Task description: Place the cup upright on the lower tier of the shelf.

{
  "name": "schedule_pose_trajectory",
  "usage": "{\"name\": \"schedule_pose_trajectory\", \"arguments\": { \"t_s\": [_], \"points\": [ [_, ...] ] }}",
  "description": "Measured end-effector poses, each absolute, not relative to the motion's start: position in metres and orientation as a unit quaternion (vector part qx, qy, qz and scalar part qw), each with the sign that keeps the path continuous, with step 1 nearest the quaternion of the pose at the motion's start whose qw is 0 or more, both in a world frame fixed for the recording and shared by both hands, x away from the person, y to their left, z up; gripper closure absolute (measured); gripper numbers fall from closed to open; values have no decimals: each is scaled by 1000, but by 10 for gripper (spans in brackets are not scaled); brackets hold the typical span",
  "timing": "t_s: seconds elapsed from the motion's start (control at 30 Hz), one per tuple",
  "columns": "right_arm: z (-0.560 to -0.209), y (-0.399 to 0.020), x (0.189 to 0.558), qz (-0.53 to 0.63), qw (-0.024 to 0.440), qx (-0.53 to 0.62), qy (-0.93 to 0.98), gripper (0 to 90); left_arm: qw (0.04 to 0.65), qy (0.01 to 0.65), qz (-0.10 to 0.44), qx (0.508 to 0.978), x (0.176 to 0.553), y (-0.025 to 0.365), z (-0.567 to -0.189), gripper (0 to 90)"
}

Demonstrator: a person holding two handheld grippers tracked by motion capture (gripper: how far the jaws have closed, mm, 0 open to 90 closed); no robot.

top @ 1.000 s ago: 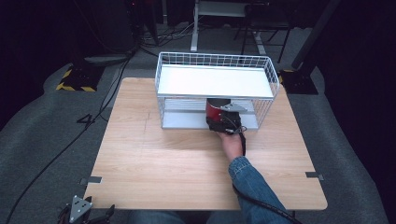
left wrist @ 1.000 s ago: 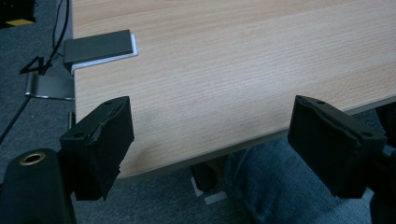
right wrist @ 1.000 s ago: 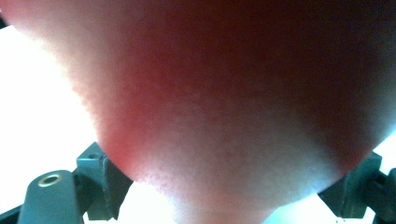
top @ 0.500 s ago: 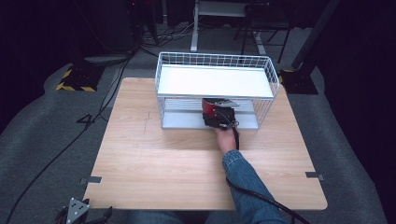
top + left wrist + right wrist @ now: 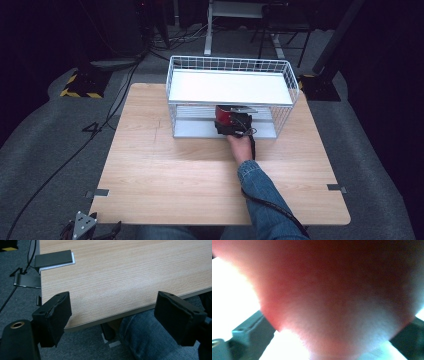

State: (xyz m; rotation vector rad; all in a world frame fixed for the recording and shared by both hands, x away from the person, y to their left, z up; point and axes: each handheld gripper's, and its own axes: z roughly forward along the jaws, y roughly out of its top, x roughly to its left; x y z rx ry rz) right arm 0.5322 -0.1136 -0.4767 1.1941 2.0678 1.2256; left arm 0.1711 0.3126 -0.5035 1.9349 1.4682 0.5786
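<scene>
Since the earlier frame, the right tongs (image 5: 231,122) have pushed deeper into the lower level of the wire basket (image 5: 230,65) on the worktop (image 5: 190,180). Their jaws have just been opening, and now stand spread with a blurred red thing (image 5: 332,290) between them. Well apart from the basket, the left tongs (image 5: 112,315) are spread and hold nothing.

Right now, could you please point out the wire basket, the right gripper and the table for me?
wire basket (image 5: 295,90): high view, right rim.
right gripper (image 5: 229,117): high view, red body inside the basket's lower level.
table (image 5: 170,175): high view, bare wooden top.
</scene>
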Motion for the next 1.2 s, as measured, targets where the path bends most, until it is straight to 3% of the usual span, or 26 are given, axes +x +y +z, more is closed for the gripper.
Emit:
{"name": "schedule_pose_trajectory", "arguments": {
  "t_s": [0.33,1.2],
  "points": [
    [-470,-131,510,446,223,431,752,3,311,551,220,742,177,307,-503,151],
    [-397,-202,430,465,203,399,764,38,293,549,221,751,172,298,-505,151]
  ]
}}
